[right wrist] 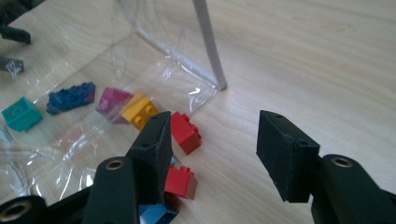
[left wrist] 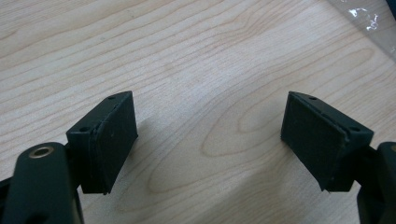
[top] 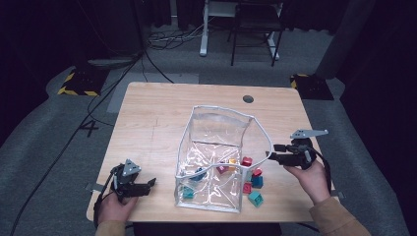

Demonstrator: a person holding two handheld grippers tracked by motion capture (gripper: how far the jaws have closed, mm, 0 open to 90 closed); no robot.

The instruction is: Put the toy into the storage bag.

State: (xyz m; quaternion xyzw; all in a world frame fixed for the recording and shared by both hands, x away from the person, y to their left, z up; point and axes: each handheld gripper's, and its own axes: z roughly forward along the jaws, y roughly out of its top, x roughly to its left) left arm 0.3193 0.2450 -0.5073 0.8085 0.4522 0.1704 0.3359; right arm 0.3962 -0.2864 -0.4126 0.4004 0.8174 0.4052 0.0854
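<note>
Wooden and pale, the table (top: 157, 123) is the largest thing, standing on a grey floor (top: 44, 132) where black cables (top: 98, 93) run.

Near the middle of the table stands a clear plastic bag (top: 216, 147) with a white rim, its mouth open upward. Its long white strap (top: 265, 135) goes out toward the right gripper (top: 275, 156), but I cannot tell whether it touches the fingers.

The left gripper (top: 147, 185) is held in the left hand (top: 115, 206) near the front left corner of the table, well apart from the bag. In the left gripper view its fingers (left wrist: 109, 140) are spread wide, with bare wood between them and nothing held.

The right gripper is held in the right hand (top: 312, 179) at the right side of the bag. In the right gripper view its fingers (right wrist: 287, 154) are also spread, with nothing between them except the table.

Small toy bricks lie around the right front part of the bag. Through the plastic I see a teal brick (right wrist: 21, 113), a dark blue brick (right wrist: 70, 97), a magenta brick (right wrist: 112, 101) and a yellow brick (right wrist: 139, 111). Outside, on the bare wood just beside the bag's corner, are two red bricks (right wrist: 186, 133); the nearer one is partly hidden behind one finger.
</note>
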